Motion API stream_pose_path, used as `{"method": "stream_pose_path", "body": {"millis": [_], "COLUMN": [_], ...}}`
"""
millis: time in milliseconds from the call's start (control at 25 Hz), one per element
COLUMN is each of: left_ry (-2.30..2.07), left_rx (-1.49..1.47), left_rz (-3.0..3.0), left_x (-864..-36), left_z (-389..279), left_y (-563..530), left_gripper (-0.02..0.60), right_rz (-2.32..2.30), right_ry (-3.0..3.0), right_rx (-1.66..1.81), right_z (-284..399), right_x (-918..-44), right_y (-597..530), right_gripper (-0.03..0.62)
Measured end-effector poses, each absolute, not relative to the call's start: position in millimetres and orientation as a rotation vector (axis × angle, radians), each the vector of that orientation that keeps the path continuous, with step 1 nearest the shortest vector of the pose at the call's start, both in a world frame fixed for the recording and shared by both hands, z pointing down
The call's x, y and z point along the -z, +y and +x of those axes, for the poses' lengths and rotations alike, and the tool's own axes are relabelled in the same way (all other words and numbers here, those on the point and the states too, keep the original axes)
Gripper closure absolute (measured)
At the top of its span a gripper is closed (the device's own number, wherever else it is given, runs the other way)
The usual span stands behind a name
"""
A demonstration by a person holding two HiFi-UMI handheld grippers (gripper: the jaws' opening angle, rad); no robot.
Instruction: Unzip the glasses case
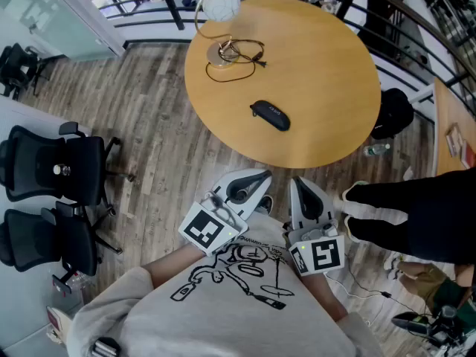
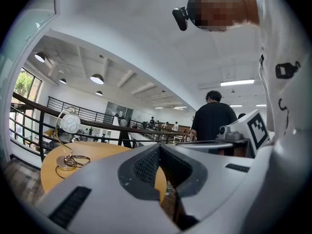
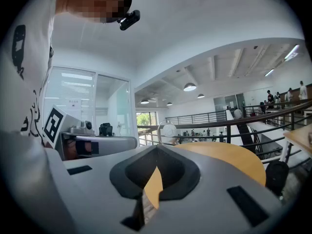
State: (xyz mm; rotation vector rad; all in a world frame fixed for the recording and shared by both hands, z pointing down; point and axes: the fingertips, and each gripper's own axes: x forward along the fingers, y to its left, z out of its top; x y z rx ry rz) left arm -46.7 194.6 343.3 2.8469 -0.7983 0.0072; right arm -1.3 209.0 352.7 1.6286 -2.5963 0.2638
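The black glasses case (image 1: 269, 115) lies zipped shut on the round wooden table (image 1: 327, 73), a little in from its near edge. Both grippers hover close to my chest, short of the table and well apart from the case. The left gripper (image 1: 259, 177) is shut with nothing in it, and the right gripper (image 1: 297, 182) beside it is also shut and empty. In the left gripper view the left gripper (image 2: 158, 149) has its jaws together and hides the case. The right gripper (image 3: 156, 151) likewise blocks the case in the right gripper view.
A globe desk lamp (image 1: 221, 7) with a coiled cord (image 1: 242, 54) stands at the table's far side. Black office chairs (image 1: 56, 171) sit at the left. At the right stands a person in black (image 1: 416, 210), with a bottle (image 1: 377, 149) and a dark bag (image 1: 394, 112) on the floor.
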Motion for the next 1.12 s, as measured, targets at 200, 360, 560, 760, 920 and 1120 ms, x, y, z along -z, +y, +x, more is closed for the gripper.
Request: {"method": "stream_pose_path", "body": {"millis": [200, 360, 560, 760, 920, 1120], "left_ry": [-0.793, -0.8, -0.826, -0.847, -0.853, -0.878], "left_rx": [-0.004, -0.02, -0.05, -0.069, -0.087, -0.126], "left_rz": [2.83, 2.828, 2.82, 2.788, 2.771, 2.764], "left_x": [-345, -348, -353, -359, -365, -369], "left_z": [-35, -26, -8, 13, 27, 32], "left_y": [190, 189, 187, 190, 195, 190], "left_gripper": [0.572, 0.572, 0.572, 0.572, 0.572, 0.572], "right_rz": [1.63, 1.632, 1.643, 1.625, 1.618, 1.607], "right_ry": [-2.6, -2.602, -2.605, -2.621, -2.624, -2.632], "right_rx": [-0.27, -0.283, -0.321, -0.346, -0.367, -0.386], "right_z": [9, 19, 42, 62, 74, 83], "right_x": [-355, -358, -361, -368, -373, -375], "right_y": [203, 203, 202, 208, 213, 209], "right_gripper": [0.574, 0.574, 0.572, 0.571, 0.571, 0.571]}}
